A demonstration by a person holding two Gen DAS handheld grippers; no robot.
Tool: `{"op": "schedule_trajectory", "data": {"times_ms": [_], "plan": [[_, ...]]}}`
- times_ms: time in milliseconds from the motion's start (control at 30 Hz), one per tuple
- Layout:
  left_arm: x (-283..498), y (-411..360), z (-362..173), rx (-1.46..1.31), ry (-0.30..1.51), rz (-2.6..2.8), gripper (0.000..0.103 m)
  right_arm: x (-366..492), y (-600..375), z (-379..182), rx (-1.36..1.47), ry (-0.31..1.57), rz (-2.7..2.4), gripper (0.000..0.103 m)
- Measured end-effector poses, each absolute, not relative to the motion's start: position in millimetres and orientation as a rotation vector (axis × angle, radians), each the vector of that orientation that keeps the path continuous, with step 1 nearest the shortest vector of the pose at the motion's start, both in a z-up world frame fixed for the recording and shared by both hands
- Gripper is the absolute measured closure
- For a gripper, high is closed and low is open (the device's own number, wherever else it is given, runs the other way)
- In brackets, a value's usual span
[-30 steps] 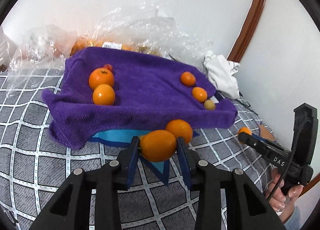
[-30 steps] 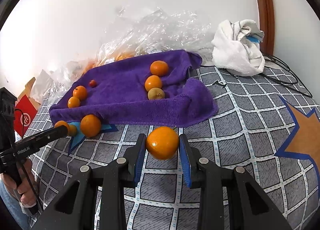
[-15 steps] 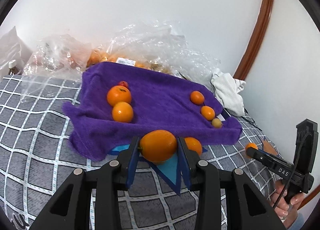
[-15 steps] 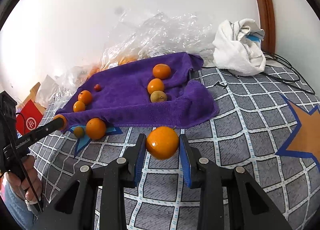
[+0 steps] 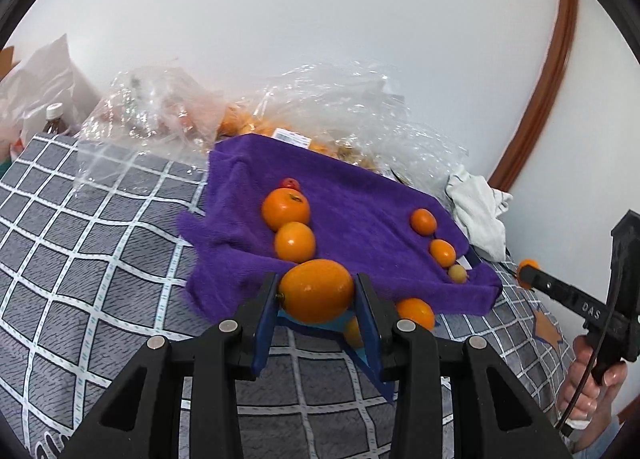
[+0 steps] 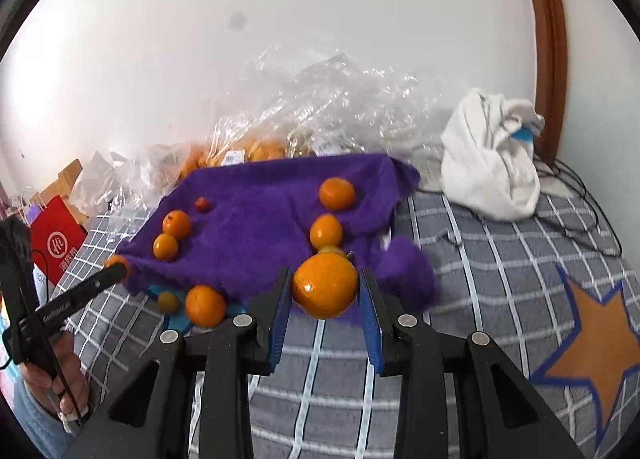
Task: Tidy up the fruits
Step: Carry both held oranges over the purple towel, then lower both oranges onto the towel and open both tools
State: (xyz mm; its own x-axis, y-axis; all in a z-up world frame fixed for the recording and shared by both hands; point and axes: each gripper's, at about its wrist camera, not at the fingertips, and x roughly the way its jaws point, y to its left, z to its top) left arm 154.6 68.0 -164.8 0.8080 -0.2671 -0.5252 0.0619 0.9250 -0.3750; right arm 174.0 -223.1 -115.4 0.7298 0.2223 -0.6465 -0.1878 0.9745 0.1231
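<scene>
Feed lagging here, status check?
Both hand-held grippers shut on oranges. Towel ahead, two fruit rows. Nothing blocking.

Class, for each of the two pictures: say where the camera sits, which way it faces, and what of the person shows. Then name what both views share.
Left wrist: rides the left gripper, which clamps an orange; faces the purple towel; right hand at right.
Right wrist: rides the right gripper, clamping another orange; faces the towel; left hand at left.
Shared: towel, its fruit, the plastic bags.
</scene>
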Motion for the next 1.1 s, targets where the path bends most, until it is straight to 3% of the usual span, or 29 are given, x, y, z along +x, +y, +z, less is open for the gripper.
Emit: {"op": "schedule_trajectory", "data": {"times_ms": [467, 700, 833, 1100], "plan": [[175, 86, -132, -0.305, 0.615, -0.106, 0.068, 250, -170, -164, 0.011, 0.891, 0.348, 0.07], [215, 70, -126, -0.286, 0.698, -0.163, 0.068, 252, -169, -179, 0.018, 0.891, 0.363, 0.07], [245, 54, -129, -0.255, 0.737, -0.165, 0.068, 249, -173, -175, 0.047, 0.884, 0.398, 0.055], [295, 20, -143, -0.205, 0.827, -0.144, 0.067, 238, -205, -156, 0.079, 0.79, 0.319, 0.045]]}}
